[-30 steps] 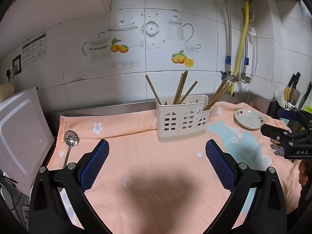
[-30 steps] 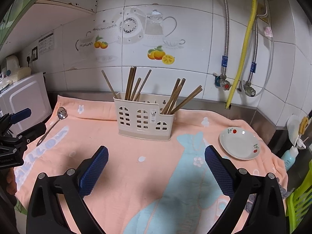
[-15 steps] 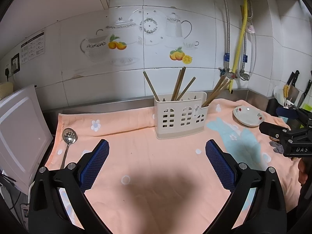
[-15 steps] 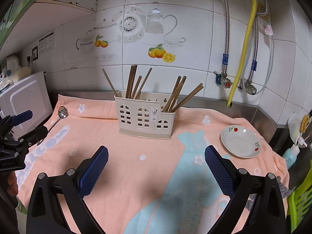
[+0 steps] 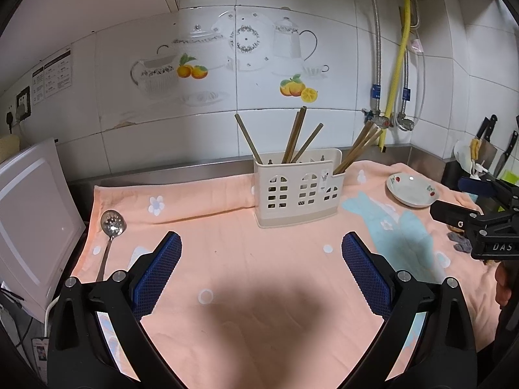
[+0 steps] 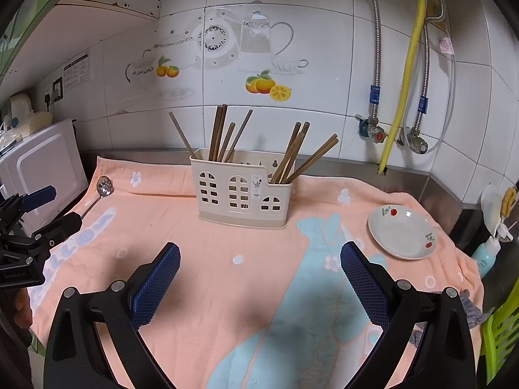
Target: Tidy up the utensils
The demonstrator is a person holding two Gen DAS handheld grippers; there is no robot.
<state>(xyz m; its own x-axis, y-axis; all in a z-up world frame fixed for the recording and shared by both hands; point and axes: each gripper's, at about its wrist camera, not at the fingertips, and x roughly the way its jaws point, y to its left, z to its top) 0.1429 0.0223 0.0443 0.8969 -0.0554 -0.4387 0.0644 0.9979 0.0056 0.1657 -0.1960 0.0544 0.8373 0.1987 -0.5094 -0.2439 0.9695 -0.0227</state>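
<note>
A cream plastic utensil holder (image 5: pixel 298 191) (image 6: pixel 241 193) stands at the back middle of the peach towel, with several wooden chopsticks (image 5: pixel 293 139) (image 6: pixel 220 133) leaning in its compartments. A slotted metal spoon (image 5: pixel 110 231) (image 6: pixel 103 188) lies on the towel at the far left. A small white dish (image 5: pixel 412 189) (image 6: pixel 402 231) with red flowers sits at the right. My left gripper (image 5: pixel 261 265) is open and empty, low over the towel in front of the holder. My right gripper (image 6: pixel 259 272) is open and empty, also in front of the holder.
A white appliance (image 5: pixel 29 217) stands at the left edge. Pipes and valves (image 6: pixel 392 129) run down the tiled wall at the back right. Knives (image 5: pixel 486 129) and a bottle (image 6: pixel 486 253) are past the towel's right edge. A green chair (image 6: pixel 502 330) is at the far right.
Both grippers have drawn back slightly from the holder and tilted up a little. Nothing on the towel has moved. Both jaws stay open.
</note>
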